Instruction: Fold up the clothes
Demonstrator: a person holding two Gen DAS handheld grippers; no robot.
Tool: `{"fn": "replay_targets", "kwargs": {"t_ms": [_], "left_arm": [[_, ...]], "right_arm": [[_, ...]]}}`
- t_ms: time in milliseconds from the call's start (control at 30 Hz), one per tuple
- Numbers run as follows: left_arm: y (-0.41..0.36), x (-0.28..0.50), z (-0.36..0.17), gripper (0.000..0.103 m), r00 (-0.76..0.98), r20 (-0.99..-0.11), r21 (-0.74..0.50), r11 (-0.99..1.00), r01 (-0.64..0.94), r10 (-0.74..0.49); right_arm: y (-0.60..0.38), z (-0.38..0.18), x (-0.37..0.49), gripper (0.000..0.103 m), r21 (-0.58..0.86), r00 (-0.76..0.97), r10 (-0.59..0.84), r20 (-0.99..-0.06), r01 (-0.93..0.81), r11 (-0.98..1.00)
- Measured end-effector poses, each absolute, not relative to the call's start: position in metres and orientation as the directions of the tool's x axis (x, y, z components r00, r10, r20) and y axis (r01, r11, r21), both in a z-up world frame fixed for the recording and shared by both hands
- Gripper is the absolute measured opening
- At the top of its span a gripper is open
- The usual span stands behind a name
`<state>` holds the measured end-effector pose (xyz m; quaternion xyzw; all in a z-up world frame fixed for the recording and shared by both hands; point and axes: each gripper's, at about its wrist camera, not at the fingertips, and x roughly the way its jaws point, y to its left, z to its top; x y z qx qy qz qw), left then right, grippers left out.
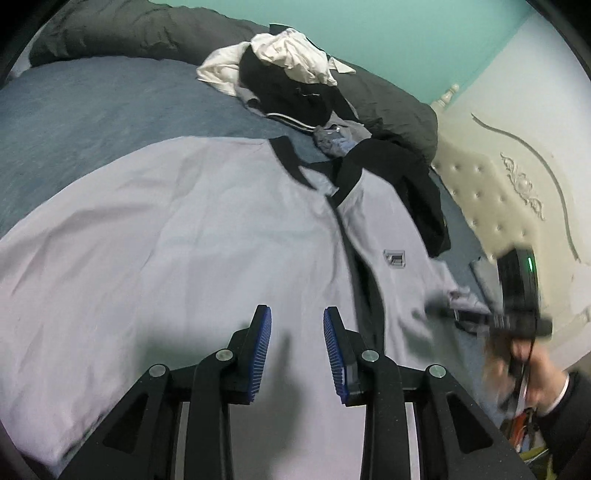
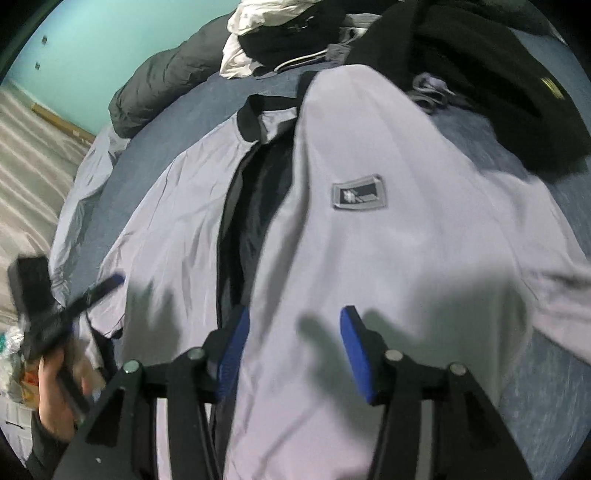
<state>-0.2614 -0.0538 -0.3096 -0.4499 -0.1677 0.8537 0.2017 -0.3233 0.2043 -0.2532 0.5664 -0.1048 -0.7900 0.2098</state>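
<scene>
**Both grippers open above the lilac jacket**

Flat on the blue-grey bedspread (image 1: 92, 103) lies a pale lilac zip-front jacket with a black collar and a small grey chest patch (image 1: 192, 236), front side up, its collar pointing toward the far end of the bed. Its zip stands partly undone, so a dark strip of lining shows down the middle (clearest in the right wrist view). The grey patch (image 2: 358, 192) sits on the panel to the right of that opening.

Over the jacket's lower body, the left gripper (image 1: 297, 350) has its blue ribbed pads (image 1: 262, 354) apart, with nothing between them but the cloth well below. The right gripper (image 2: 295, 354) likewise holds its jaws wide, one blue pad above the dark zip line and the other above the patch-side panel; no fabric is pinched. Neither tool can be seen touching the garment.

From the left wrist view, the right gripper appears blurred at the jacket's right edge, held by a hand (image 1: 524, 373) in a dark sleeve with a white cuff.

Beyond the collar sits a heap of unfolded clothes, black and white pieces tangled together (image 1: 280, 74), and a loose black garment (image 1: 413, 184) lies just beside the jacket's shoulder. A dark grey quilt (image 1: 147, 33) is bunched along the far side, and a cream tufted headboard (image 1: 491, 192) stands to the right.
</scene>
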Motion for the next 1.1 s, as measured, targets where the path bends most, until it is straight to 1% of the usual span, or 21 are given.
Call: {"fn": "replay_targets", "kwargs": {"t_ms": [200,267,400,467,500,533,567,633,667,700,800,967,1100], "left_arm": [[-0.072,-0.228,-0.323,0.032,-0.580,-0.674,-0.463,-0.873,-0.152,0.458],[-0.074,-0.222,-0.327,0.032,-0.587,-0.677,-0.451,-0.880,-0.147,0.445],[-0.073,-0.216,-0.336,0.033,-0.587,-0.684,-0.430,-0.889,-0.156,0.434],[-0.073,-0.212,-0.338,0.033,-0.590,-0.680,-0.426,-0.890,-0.163,0.434],[-0.074,-0.211,-0.339,0.033,-0.593,-0.679,-0.426,-0.890,-0.164,0.434],[-0.074,-0.210,-0.339,0.033,-0.595,-0.675,-0.428,-0.889,-0.166,0.436],[-0.075,-0.210,-0.338,0.033,-0.598,-0.672,-0.428,-0.888,-0.168,0.437],[-0.076,-0.209,-0.337,0.033,-0.603,-0.665,-0.431,-0.886,-0.172,0.441],[-0.078,-0.208,-0.335,0.033,-0.607,-0.658,-0.437,-0.882,-0.174,0.446],[-0.079,-0.208,-0.333,0.033,-0.612,-0.653,-0.438,-0.882,-0.175,0.446],[-0.080,-0.206,-0.330,0.033,-0.620,-0.646,-0.437,-0.882,-0.178,0.445],[-0.083,-0.207,-0.332,0.033,-0.617,-0.642,-0.452,-0.875,-0.175,0.455],[-0.084,-0.207,-0.334,0.034,-0.615,-0.641,-0.460,-0.871,-0.172,0.460]], "right_arm": [[0.172,-0.263,-0.345,0.052,0.310,-0.295,-0.369,-0.881,0.229,-0.923],[0.164,-0.263,-0.348,0.052,0.276,-0.305,-0.345,-0.887,0.249,-0.928],[0.145,-0.271,-0.355,0.051,0.144,-0.311,-0.237,-0.920,0.295,-0.945],[0.137,-0.277,-0.355,0.038,0.088,-0.315,-0.194,-0.929,0.321,-0.943],[0.134,-0.279,-0.354,0.029,0.062,-0.318,-0.174,-0.932,0.334,-0.941],[0.132,-0.282,-0.353,0.022,0.032,-0.324,-0.150,-0.934,0.340,-0.940],[0.131,-0.285,-0.352,0.019,0.005,-0.331,-0.127,-0.935,0.346,-0.938],[0.137,-0.284,-0.350,0.014,-0.003,-0.347,-0.119,-0.930,0.331,-0.944],[0.140,-0.284,-0.349,0.012,-0.005,-0.356,-0.117,-0.927,0.323,-0.946],[0.145,-0.280,-0.349,0.002,0.012,-0.373,-0.131,-0.919,0.307,-0.952],[0.166,-0.260,-0.346,0.002,0.112,-0.425,-0.221,-0.878,0.267,-0.957],[0.174,-0.228,-0.338,0.002,0.262,-0.463,-0.377,-0.802,0.294,-0.919],[0.165,-0.212,-0.333,0.002,0.314,-0.467,-0.456,-0.758,0.351,-0.882]]}}
